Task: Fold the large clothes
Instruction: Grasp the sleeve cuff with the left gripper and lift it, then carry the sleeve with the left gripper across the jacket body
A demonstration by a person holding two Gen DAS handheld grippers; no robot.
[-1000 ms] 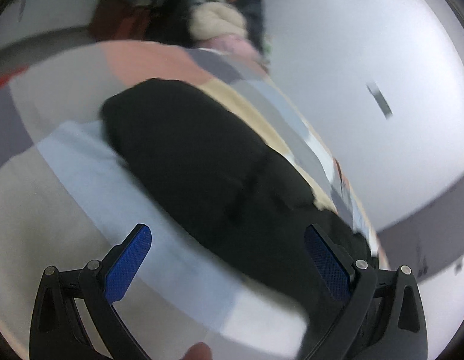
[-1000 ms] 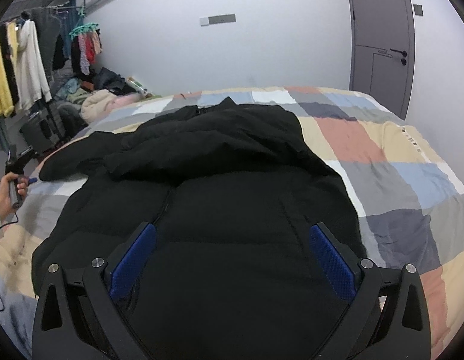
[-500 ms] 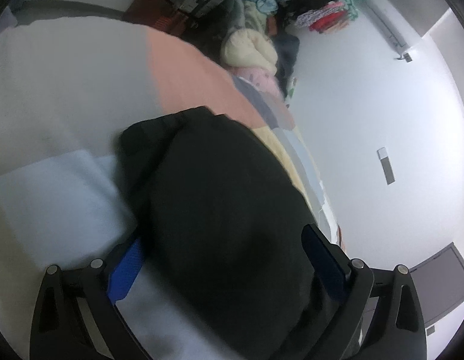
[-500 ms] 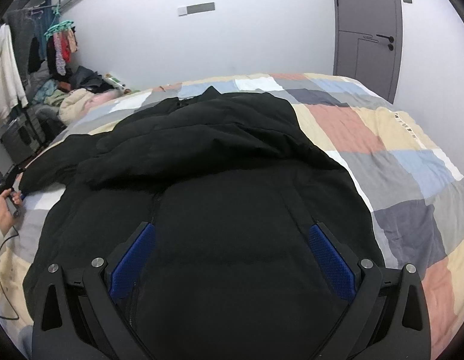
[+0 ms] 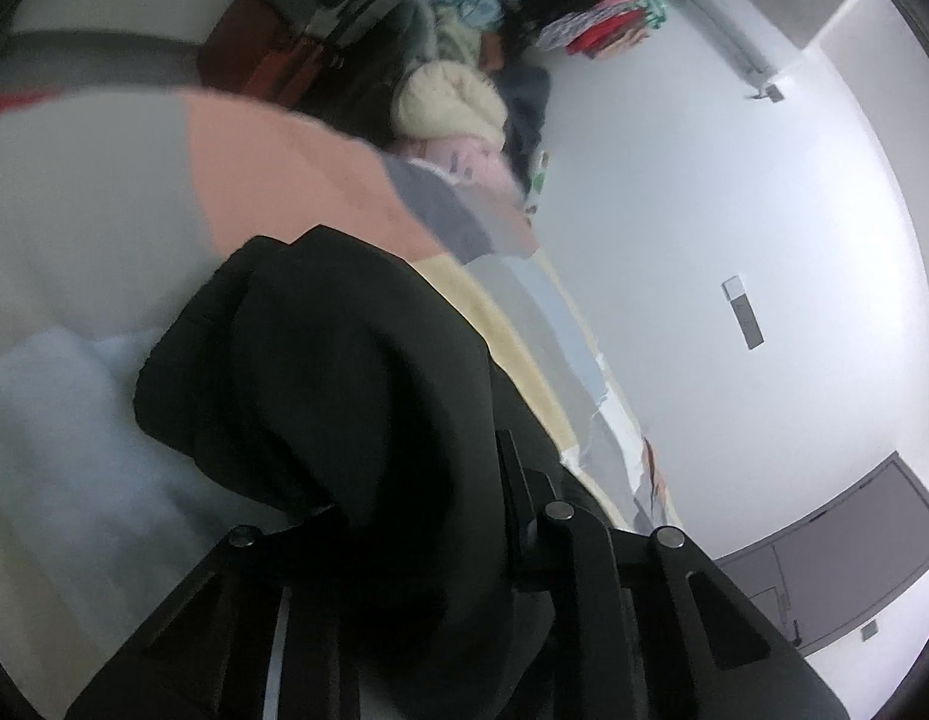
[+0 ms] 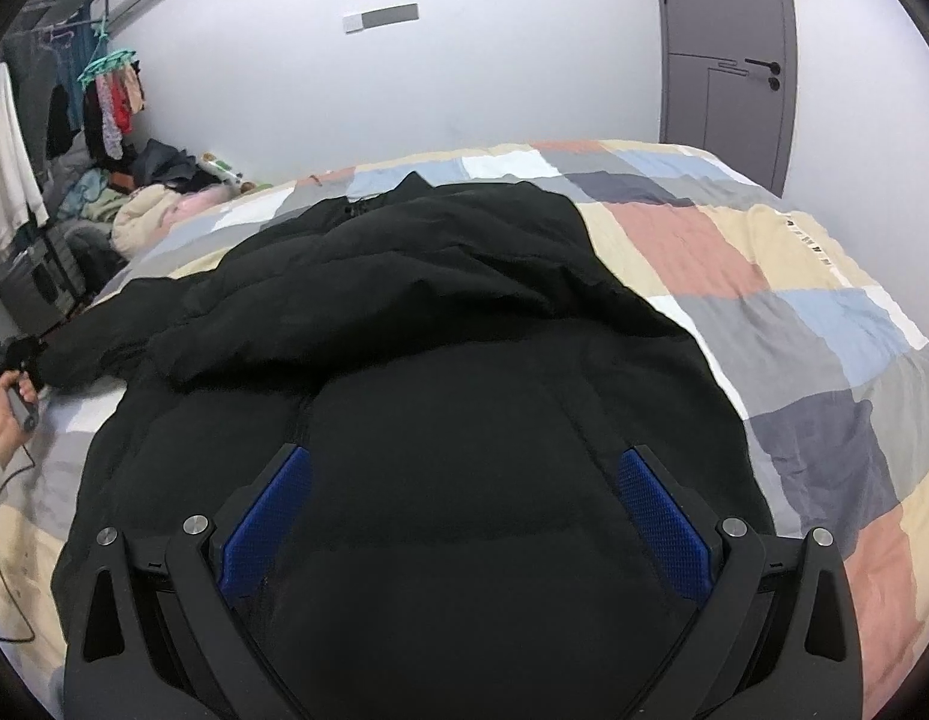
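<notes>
A: Since the earlier frame, the left gripper (image 5: 404, 516) has drawn its fingers together on the sleeve (image 5: 320, 372) of the black jacket; its blue pads, visible before, are now covered by fabric. Confirm the left wrist view.

B: Confirmed. Sleeve fills the centre and lower centre of the frame, clamped between the fingers. Its cuff end points toward the upper left, over the checked bedspread (image 5: 104, 228). A clothes pile (image 5: 452, 102) sits at upper centre, and white wall occupies the right half. Frame is slightly blurred.

A: Right wrist view?

B: The right gripper (image 6: 464, 504) stands with its fingers well apart at lower centre, blue pads (image 6: 662, 510) exposed, gripping nothing. The black jacket (image 6: 440, 312) lies spread on the bed across the centre of the frame, hood end toward the far wall. One sleeve extends to the left edge, where the left gripper (image 6: 14, 354) and the hand (image 6: 8, 420) are in view at the sleeve's end. Bedspread (image 6: 794, 324) shows at right. A grey door (image 6: 728, 60) is at upper right; hanging clothes (image 6: 113, 96) at upper left.
</notes>
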